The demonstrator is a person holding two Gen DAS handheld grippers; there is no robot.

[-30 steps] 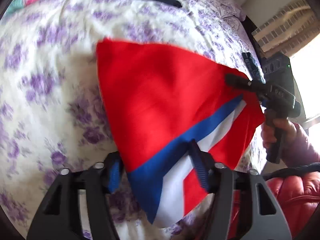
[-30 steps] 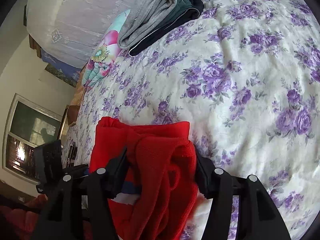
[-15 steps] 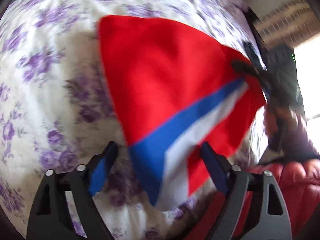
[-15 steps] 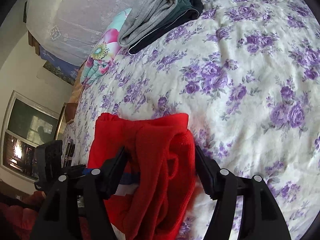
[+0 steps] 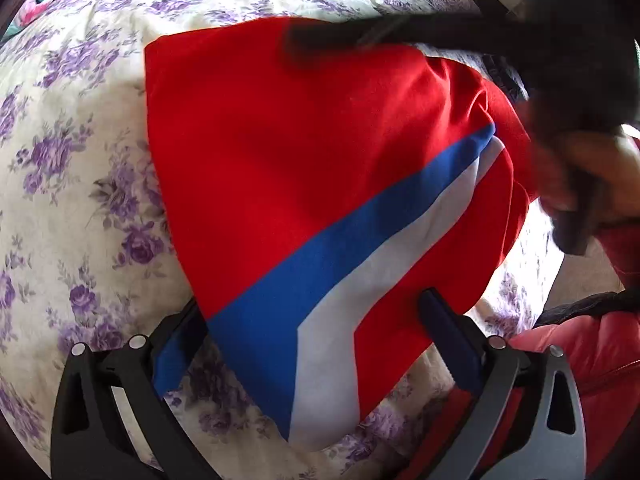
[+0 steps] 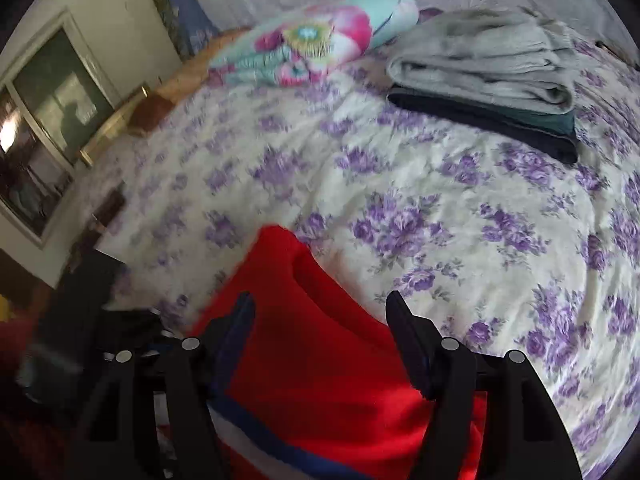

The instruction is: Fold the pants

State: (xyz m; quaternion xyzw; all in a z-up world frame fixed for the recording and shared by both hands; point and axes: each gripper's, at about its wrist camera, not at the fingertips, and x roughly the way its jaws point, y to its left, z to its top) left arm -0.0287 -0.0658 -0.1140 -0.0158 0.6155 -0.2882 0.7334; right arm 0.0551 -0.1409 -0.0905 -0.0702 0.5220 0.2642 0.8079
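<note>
Where the next fold is judged to turn is on how the pants [image 5: 304, 184] lie from the jaws: the folded red pants, with a blue and white stripe, are spread on the bed [image 5: 80, 184], and their long axis is seen running from the near striped corner away and up toward the far end. Left gripper [image 5: 316, 344]: jaws wide apart, just opened, straddling the near striped corner; cloth lies between them but is not pressed by either pad. Right gripper [image 6: 320, 344]: jaws apart, red cloth seen between and beneath them; whether it is pinched cannot be told. In the left wrist view the right gripper is blurred above the far edge of the pants. The left gripper is judged the nearer to the striped end, the right to the far end.
</note>
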